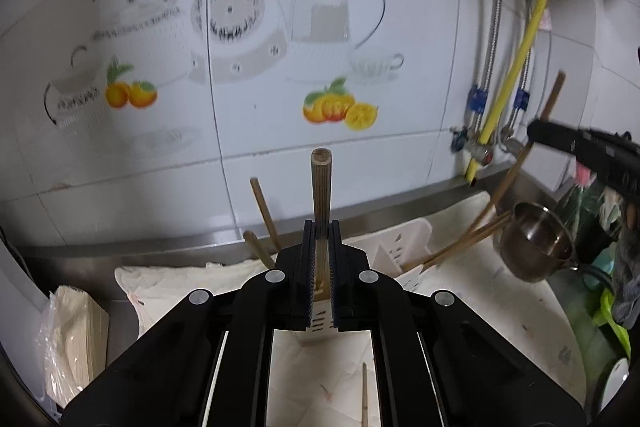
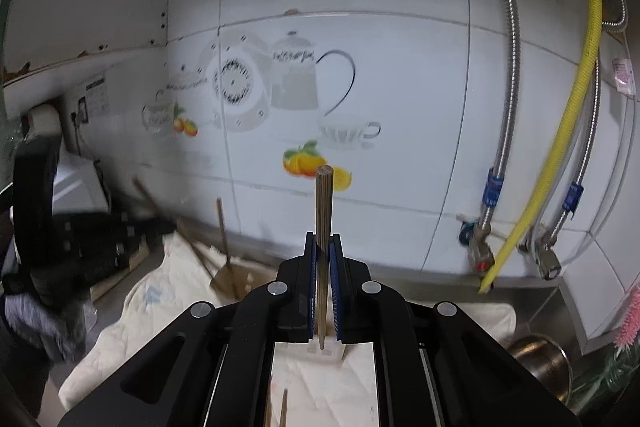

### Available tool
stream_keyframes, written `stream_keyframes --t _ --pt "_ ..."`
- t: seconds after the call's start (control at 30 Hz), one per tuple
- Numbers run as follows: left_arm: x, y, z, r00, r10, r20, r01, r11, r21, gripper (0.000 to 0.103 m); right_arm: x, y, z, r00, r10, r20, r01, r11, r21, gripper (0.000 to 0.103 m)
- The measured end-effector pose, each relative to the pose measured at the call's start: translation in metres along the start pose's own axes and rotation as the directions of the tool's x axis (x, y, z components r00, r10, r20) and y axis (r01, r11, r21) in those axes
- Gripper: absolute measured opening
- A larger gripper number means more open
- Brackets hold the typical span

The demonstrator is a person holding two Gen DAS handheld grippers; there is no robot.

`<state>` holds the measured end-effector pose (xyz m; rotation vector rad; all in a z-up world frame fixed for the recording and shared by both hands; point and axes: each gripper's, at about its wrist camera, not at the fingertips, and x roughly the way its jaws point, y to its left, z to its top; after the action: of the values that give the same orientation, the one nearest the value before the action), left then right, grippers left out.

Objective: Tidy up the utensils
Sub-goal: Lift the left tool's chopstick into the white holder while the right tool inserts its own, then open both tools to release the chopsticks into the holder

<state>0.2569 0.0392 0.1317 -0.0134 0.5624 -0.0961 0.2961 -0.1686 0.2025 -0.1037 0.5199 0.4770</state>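
My left gripper (image 1: 321,227) is shut on a wooden chopstick (image 1: 321,187) that stands upright between its pads, above a white slotted utensil holder (image 1: 404,247) lying on a cream cloth (image 1: 460,307). Several chopsticks (image 1: 460,243) poke out of the holder. My right gripper (image 2: 323,239) is shut on another wooden chopstick (image 2: 323,227), also upright. The right gripper also shows at the right edge of the left wrist view (image 1: 536,133) with its chopstick (image 1: 554,95). A loose chopstick (image 1: 365,395) lies on the cloth below the left gripper.
A steel pot (image 1: 536,243) lies at the right by the holder. A tiled wall with teapot and fruit decals (image 1: 332,107) is close behind. Metal hoses and a yellow hose (image 2: 568,131) run down at the right. A plastic-wrapped stack (image 1: 72,339) sits at the left.
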Motion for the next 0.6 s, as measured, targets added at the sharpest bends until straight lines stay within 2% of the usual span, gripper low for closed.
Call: stream_keyframes --t 0.13,0.37,0.6 --pt "0.011 0.003 -0.007 1.000 -0.001 -0.029 0.000 1.000 -0.001 0.005 0.018 -0.004 0.001 1.000 -0.011 0.022 0.011 0.999 0.038 0.006" --pt "0.021 0.011 -0.016 0.998 -0.005 -0.060 0.004 1.000 -0.015 0.005 0.053 -0.004 -0.017 0.999 -0.009 -0.051 0.012 0.999 0.052 0.006" --pt "0.023 0.014 -0.018 0.997 -0.010 -0.071 0.008 0.999 -0.031 0.006 0.065 -0.002 -0.031 0.996 -0.013 -0.094 0.018 0.998 0.055 0.007"
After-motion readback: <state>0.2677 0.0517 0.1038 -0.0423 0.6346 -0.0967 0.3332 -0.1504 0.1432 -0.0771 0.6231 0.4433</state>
